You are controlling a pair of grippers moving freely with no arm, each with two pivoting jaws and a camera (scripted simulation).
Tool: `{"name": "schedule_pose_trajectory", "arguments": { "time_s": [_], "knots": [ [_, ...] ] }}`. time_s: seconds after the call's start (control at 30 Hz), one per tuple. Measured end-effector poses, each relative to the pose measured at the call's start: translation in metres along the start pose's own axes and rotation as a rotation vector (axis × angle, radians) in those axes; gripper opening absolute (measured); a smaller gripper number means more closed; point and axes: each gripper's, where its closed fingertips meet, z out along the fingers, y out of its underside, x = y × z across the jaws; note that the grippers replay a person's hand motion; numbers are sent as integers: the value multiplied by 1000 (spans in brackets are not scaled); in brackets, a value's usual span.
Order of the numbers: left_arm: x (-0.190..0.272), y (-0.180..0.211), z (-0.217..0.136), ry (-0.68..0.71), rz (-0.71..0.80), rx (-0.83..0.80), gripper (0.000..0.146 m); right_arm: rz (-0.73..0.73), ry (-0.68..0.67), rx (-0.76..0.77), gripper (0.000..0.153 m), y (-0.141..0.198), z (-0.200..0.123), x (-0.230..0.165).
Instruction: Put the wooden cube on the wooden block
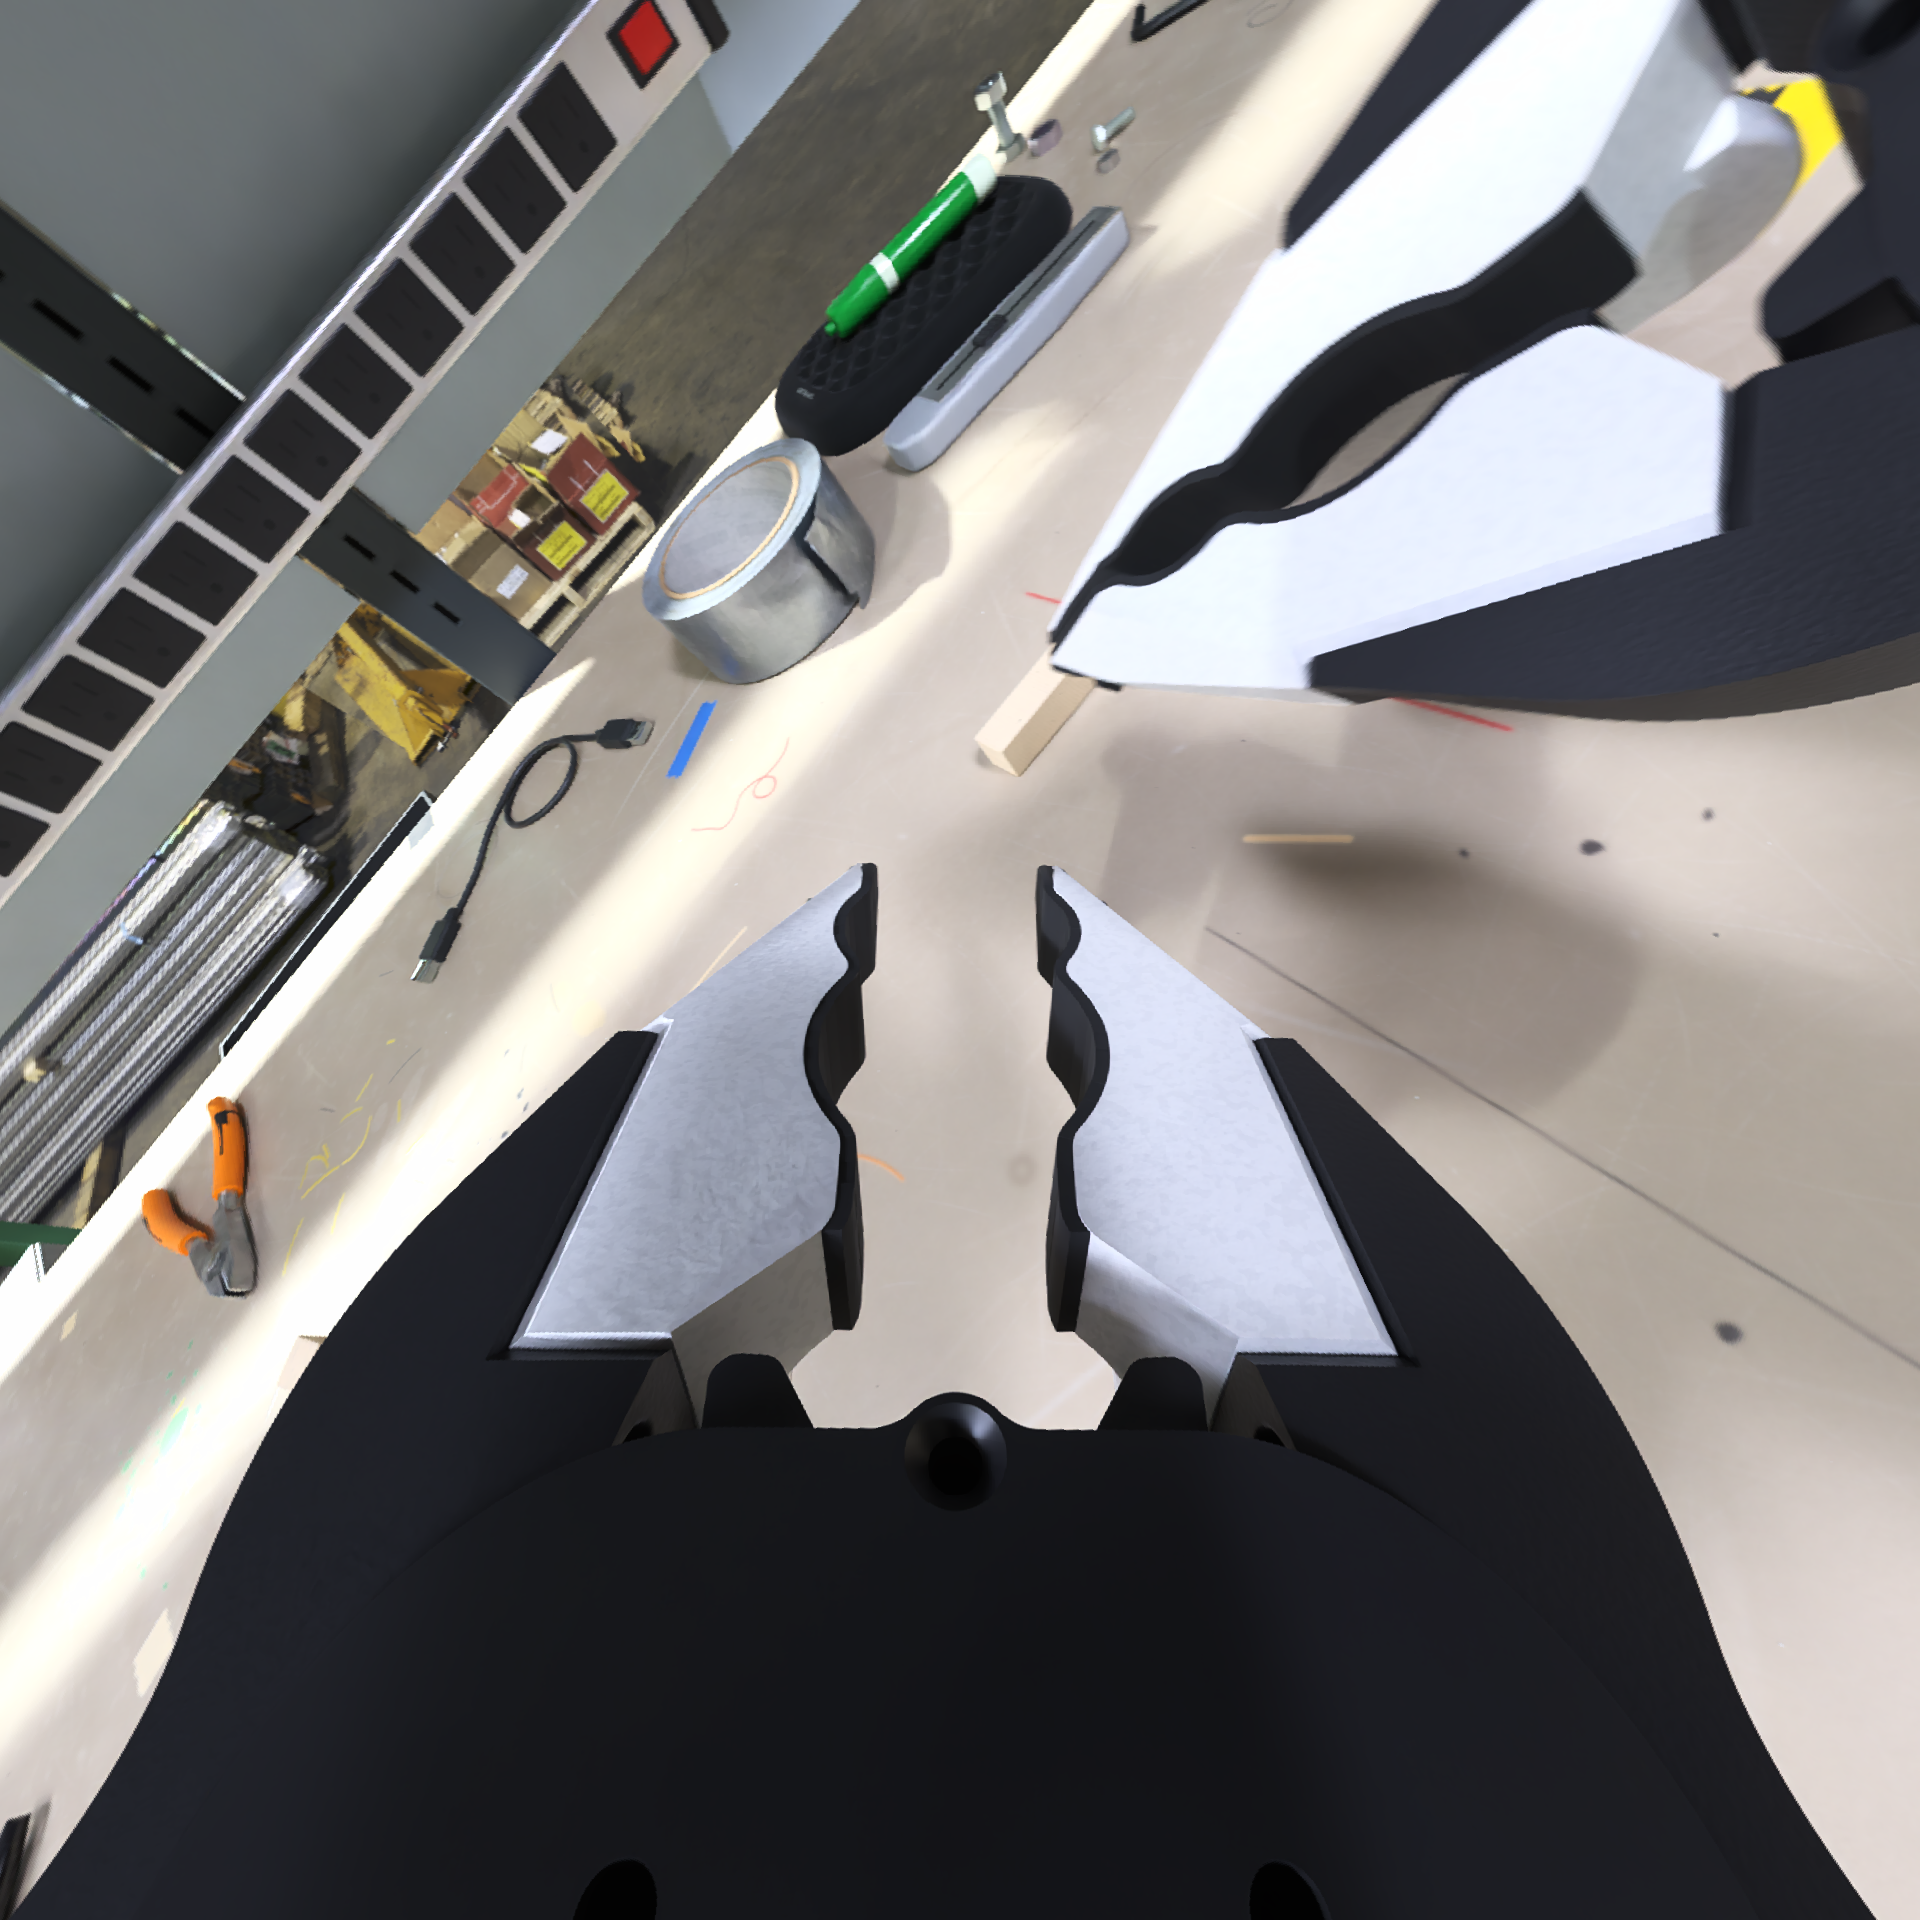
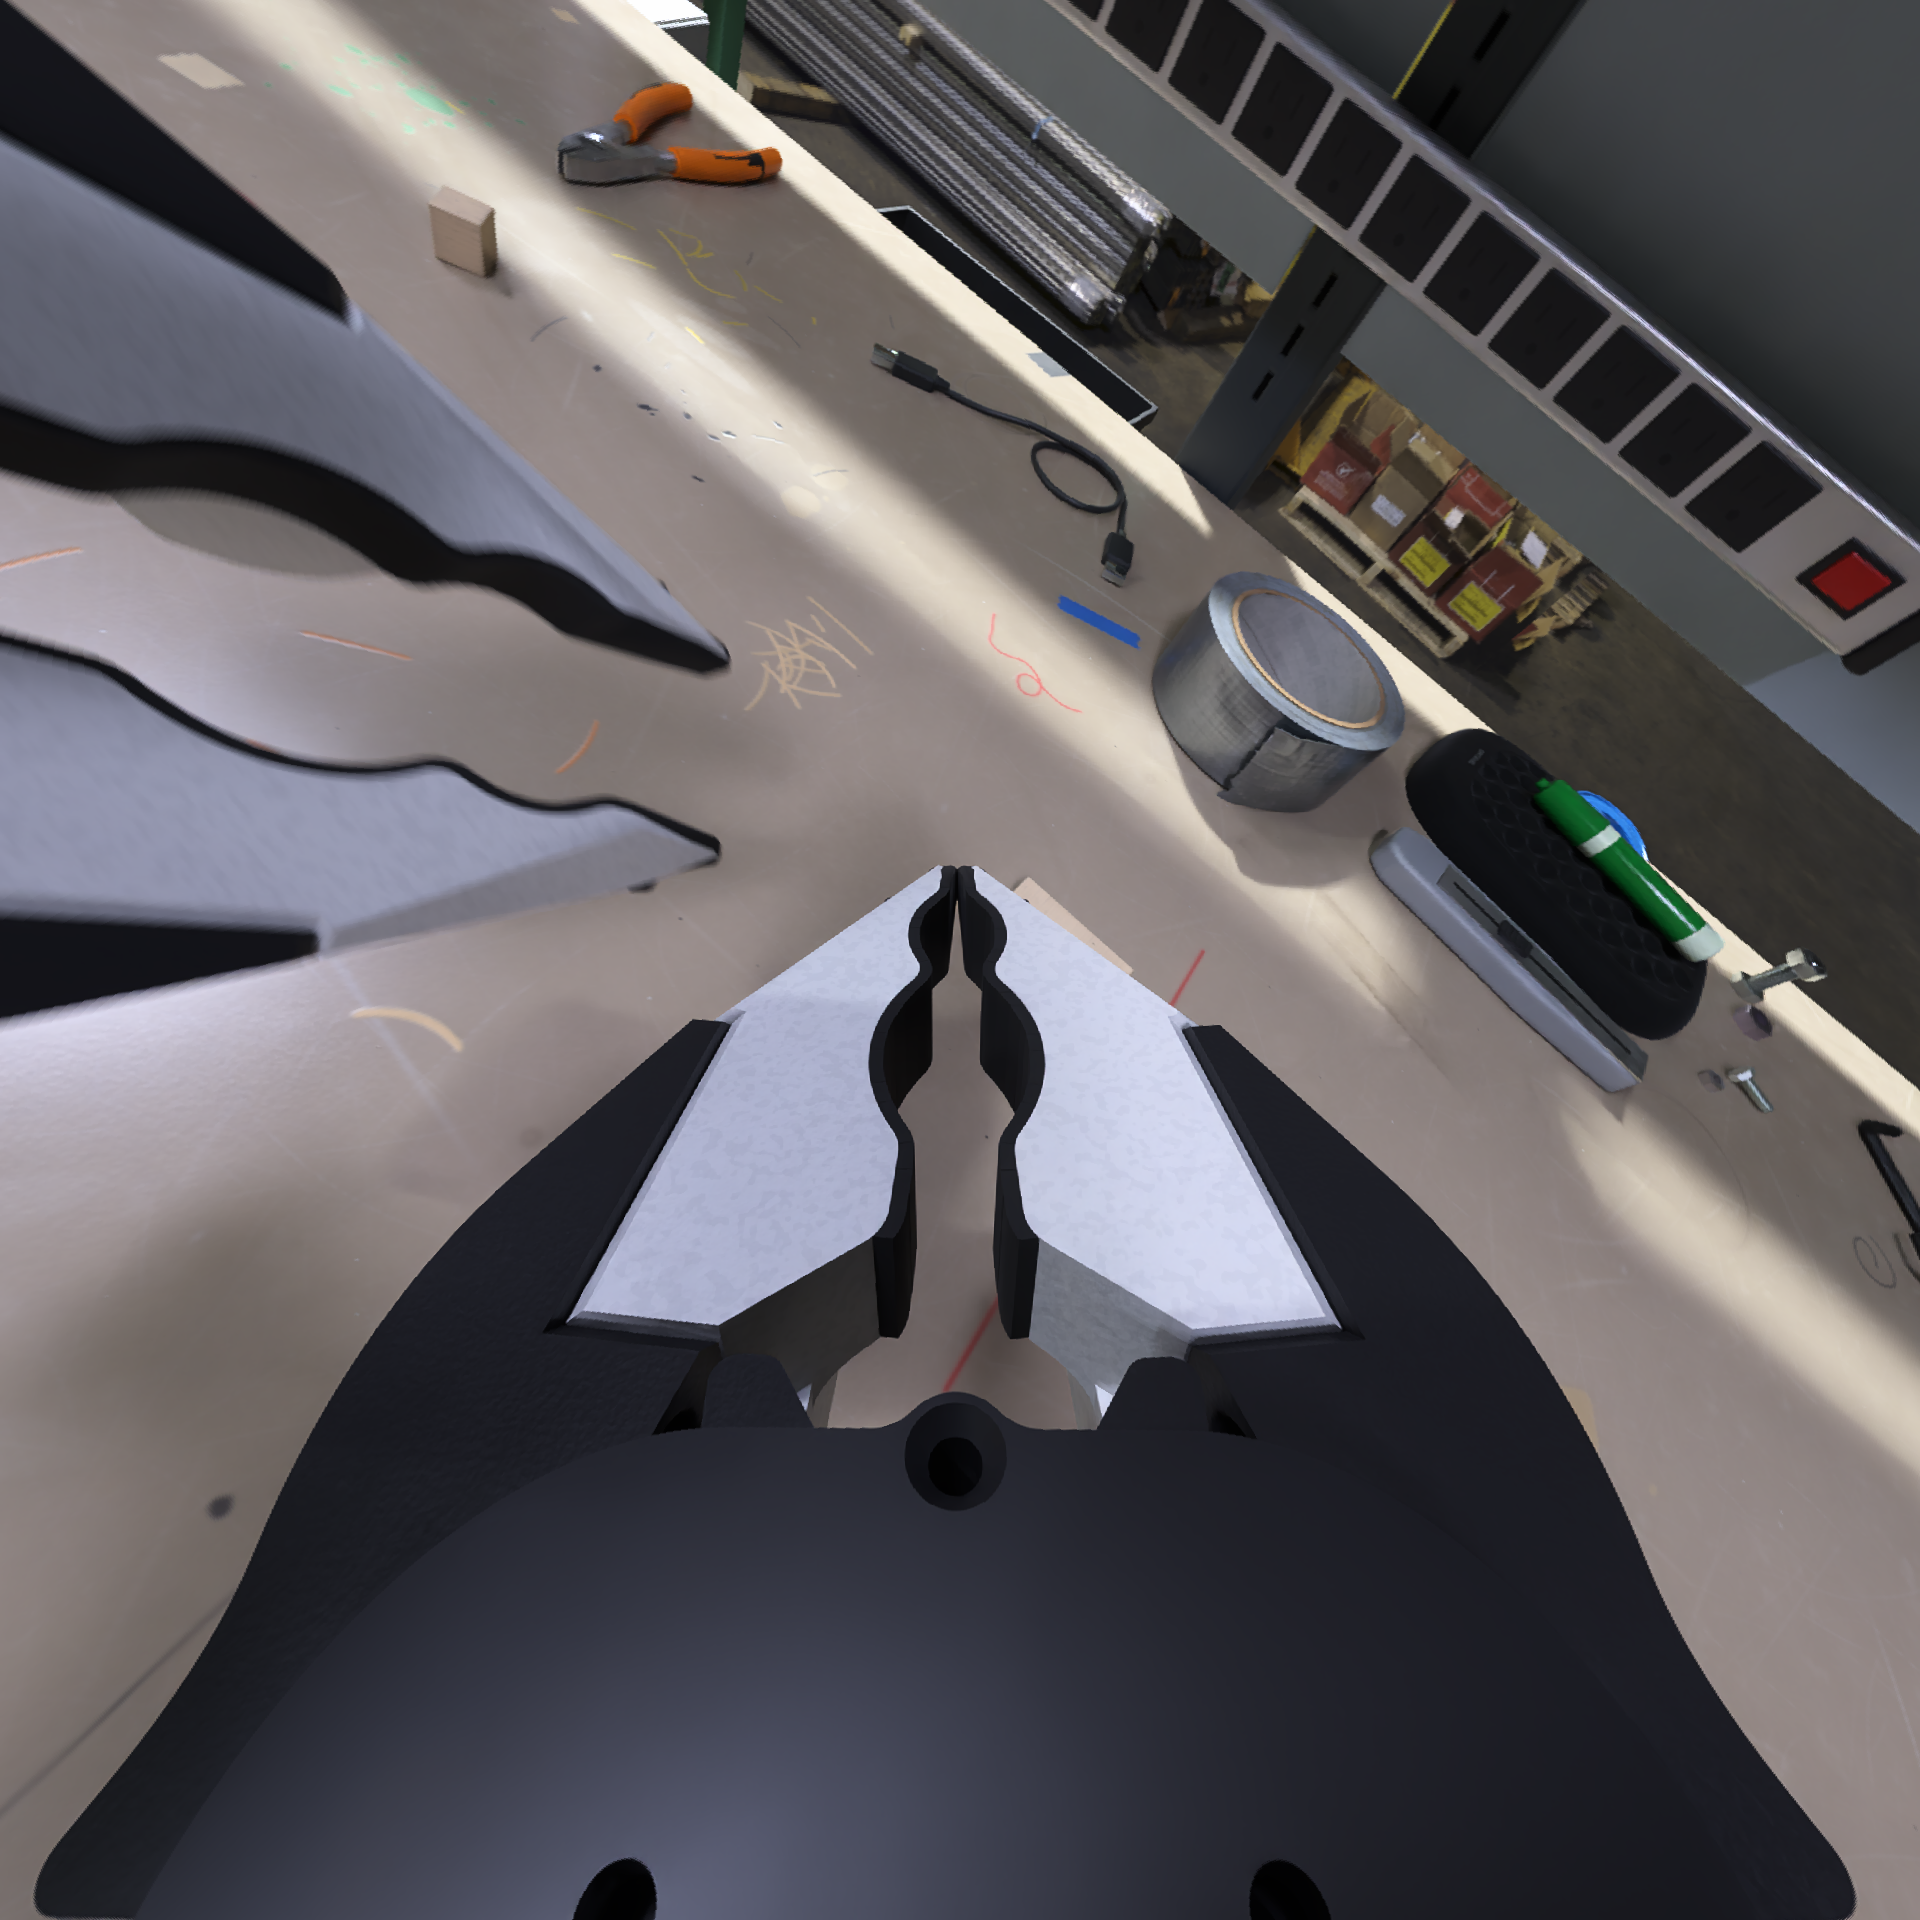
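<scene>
The wooden cube point(image 2: 463, 230) looks light, hard and smooth, so I think I should pinch its two flat sides. It is small and pale, sitting near the table's point(image 2: 1351, 1299) back edge by the pliers point(image 2: 665, 140), while the long pale wooden block point(image 1: 1029, 717) lies mid-table under my right gripper point(image 2: 956, 878), pinched closed on nothing. My left gripper point(image 1: 956, 883) is part open and holds nothing.

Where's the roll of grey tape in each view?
Left wrist view: tape sits upper centre, left of the right tool's fingers.
Right wrist view: tape sits right of centre, above the shut tool.
Shared landmark: the black cable lies beside it.
</scene>
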Motion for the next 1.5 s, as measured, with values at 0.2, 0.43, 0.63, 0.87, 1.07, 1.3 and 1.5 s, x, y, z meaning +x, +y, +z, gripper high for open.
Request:
{"name": "schedule_pose_trajectory", "arguments": {
  "time_s": [0.2,0.43,0.63,0.87,1.07,1.3,1.5],
  "knots": [
    [-36,-11,-12,15,-7,65,46,-18,0,12,16,3,1,5],
    [-114,-9,-42,-86,85,76,51,-33,-31,26,27,2,2,1],
    [-198,41,-65,-101,61,-100,53,24,-75,-6,27,19,11,3],
    [-261,122,-42,-27,47,-360,55,60,-116,-28,22,29,18,-2],
    [-275,185,0,160,25,-595,46,72,-137,-58,22,40,24,-5],
    [-263,236,26,354,55,-834,45,101,-157,-75,22,48,30,-8],
    [-258,254,41,417,-44,-858,40,146,-182,-78,22,53,33,-11]
  ]
}}
